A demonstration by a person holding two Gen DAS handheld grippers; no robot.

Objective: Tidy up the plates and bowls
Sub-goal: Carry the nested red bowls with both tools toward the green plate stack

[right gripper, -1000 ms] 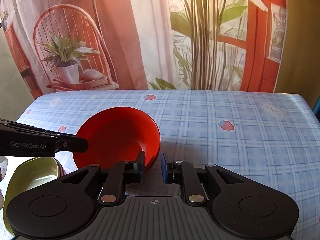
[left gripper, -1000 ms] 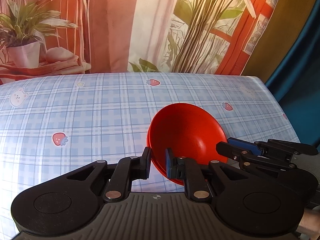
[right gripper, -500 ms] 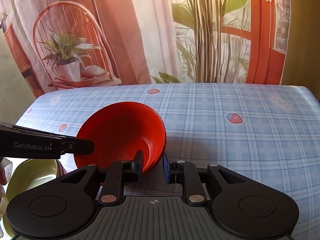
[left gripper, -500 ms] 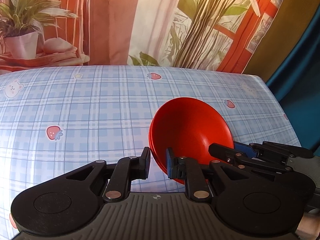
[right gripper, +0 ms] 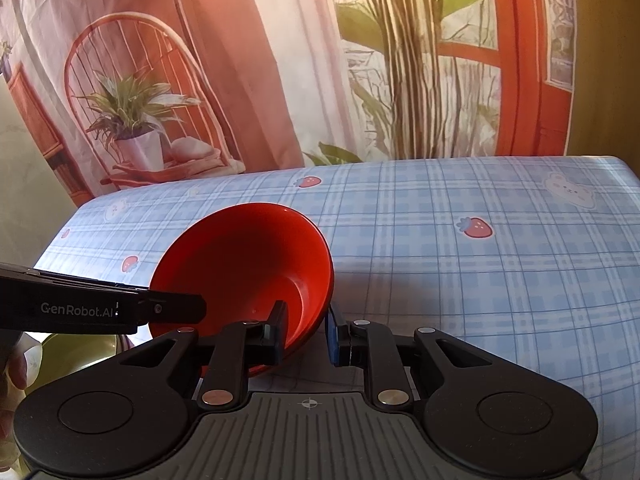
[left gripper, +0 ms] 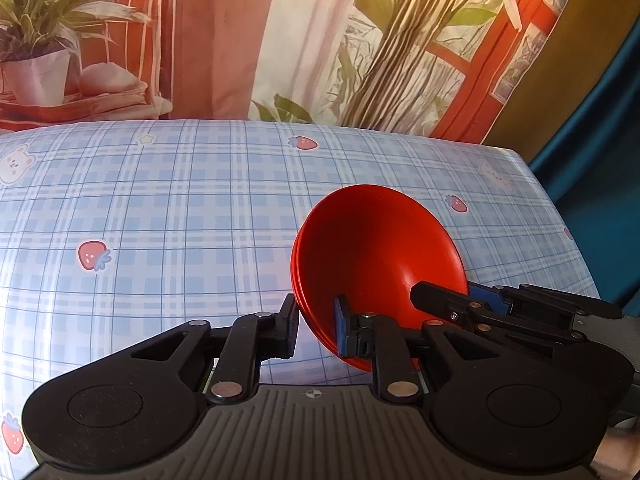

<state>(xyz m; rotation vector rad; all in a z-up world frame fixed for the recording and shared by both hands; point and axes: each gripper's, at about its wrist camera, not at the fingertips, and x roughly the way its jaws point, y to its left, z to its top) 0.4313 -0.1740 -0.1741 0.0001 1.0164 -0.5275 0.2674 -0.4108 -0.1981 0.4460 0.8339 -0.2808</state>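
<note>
Left wrist view: my left gripper (left gripper: 318,326) is clamped on the near rim of the glossy red round bowl (left gripper: 380,256), one finger outside the wall and the blue-padded finger inside. The bowl is tilted, its opening turned towards the camera, above the blue plaid tablecloth printed with strawberries and bears (left gripper: 180,216). Its rim shows as doubled lines on the left side; I cannot tell whether that is one bowl or two nested. My right gripper (left gripper: 444,300) enters from the right, and its fingers are closed on the bowl's right rim.

Right wrist view: my right gripper (right gripper: 306,334) grips the same red bowl (right gripper: 248,264) at its near right rim, dark finger inside, blue pad outside. My left gripper (right gripper: 196,308), lettered "GenRobot.AI", reaches in from the left to the bowl's left rim. A pale green bowl (right gripper: 80,354) sits at lower left, partly hidden under that gripper. A printed backdrop of a chair, potted plant and red window frame (right gripper: 280,60) hangs behind the table.
</note>
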